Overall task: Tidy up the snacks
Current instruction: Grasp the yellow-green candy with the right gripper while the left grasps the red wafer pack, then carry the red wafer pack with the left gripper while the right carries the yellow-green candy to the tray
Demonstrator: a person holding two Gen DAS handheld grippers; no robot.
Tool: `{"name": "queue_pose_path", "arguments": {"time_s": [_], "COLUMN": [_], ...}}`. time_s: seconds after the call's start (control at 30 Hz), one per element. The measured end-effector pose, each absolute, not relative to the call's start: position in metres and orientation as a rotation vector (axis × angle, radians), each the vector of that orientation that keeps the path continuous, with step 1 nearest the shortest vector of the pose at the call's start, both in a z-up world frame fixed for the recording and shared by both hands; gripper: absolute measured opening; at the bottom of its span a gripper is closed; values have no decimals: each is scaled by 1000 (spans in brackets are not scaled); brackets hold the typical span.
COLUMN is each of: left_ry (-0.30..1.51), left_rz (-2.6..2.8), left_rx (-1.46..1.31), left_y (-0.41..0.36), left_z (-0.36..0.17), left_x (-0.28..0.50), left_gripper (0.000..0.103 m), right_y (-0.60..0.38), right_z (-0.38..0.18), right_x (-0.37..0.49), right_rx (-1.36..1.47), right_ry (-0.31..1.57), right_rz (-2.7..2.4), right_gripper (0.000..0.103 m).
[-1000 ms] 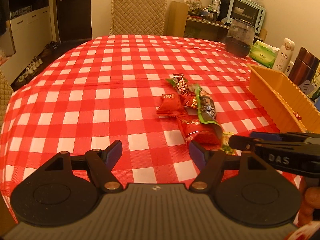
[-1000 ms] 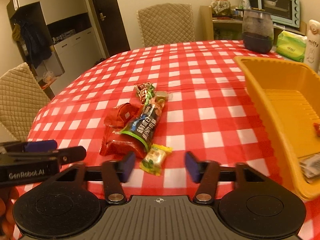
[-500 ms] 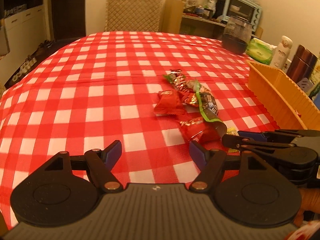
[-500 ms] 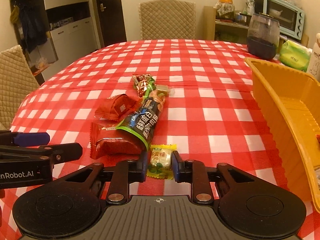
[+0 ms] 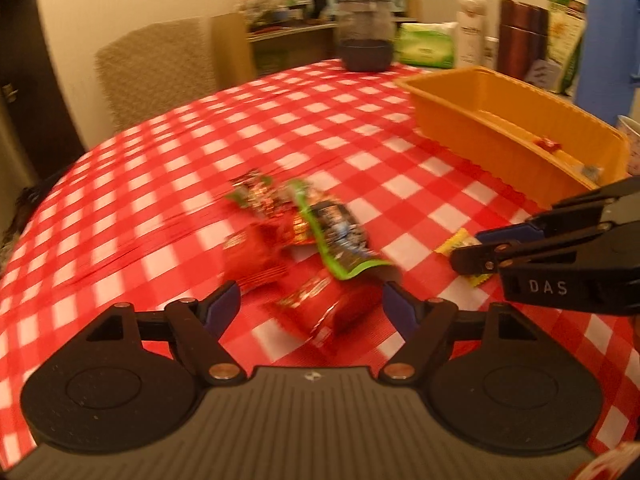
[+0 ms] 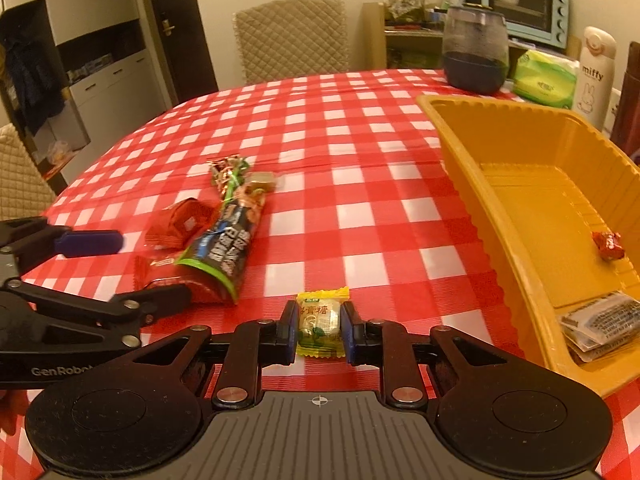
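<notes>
Near the front edge of the desk (image 6: pixel 360 128), right gripper (image 6: pixel 319 330) has its fingers (image 6: pixel 287 332) closed on a small yellow candy (image 6: pixel 319 322), wrapper sticking out ahead of the pads. Candy is just above or on the red checked cloth (cannot tell which). Orange tray (image 6: pixel 472 184) sits close on the right, holding a red wrapped sweet (image 6: pixel 608 244) and a pale packet (image 6: pixel 596 324) at its near end. Left of the candy: a pile of snacks (image 6: pixel 216 240), dark green-edged bag lying over red packets. Left gripper (image 5: pixel 312 304) has fingers (image 5: pixel 224 306) spread wide, empty, a red packet (image 5: pixel 328 312) on the cloth between them; that view is motion-blurred. Dark jar (image 6: pixel 476 52) stands at the far side.
</notes>
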State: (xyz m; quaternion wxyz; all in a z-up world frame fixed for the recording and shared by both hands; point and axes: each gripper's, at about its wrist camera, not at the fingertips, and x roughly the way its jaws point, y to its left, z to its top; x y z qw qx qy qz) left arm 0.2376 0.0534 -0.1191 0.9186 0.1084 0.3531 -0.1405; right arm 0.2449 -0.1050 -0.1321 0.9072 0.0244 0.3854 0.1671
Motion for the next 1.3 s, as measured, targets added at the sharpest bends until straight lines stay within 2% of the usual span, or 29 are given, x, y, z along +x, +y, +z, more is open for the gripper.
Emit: {"name": "queue_pose_path", "arguments": {"time_s": [0.13, 0.2, 0.33, 0.37, 0.7, 0.73, 0.9, 1.3], "left_ry": [739, 755, 801, 807, 812, 811, 825, 811], "left_rz": [-342, -355, -361, -359, -292, -287, -255, -111], "left_rx": [242, 263, 275, 279, 209, 199, 163, 63], "left_y": [50, 48, 45, 44, 45, 46, 49, 50], "left_z": [-124, -127, -129, -129, -131, -131, -129, -112], "left_x": [248, 250, 248, 246, 245, 245, 239, 188], "left_gripper": [66, 66, 43, 40, 42, 36, 27, 26], "right_y": [-110, -111, -111, -111, -105, -105, -105, -118], "right_z": [-133, -134, -134, -134, -132, -132, -130, -107], "right_x": [248, 248, 248, 248, 248, 248, 246, 223], "right_rx": [71, 74, 77, 79, 83, 85, 82, 80], "right_ry": [805, 805, 805, 806, 804, 804, 799, 751], "right_rz": [339, 339, 342, 342, 353, 353, 362, 373], "right_gripper": [22, 22, 22, 22, 22, 22, 22, 22]}}
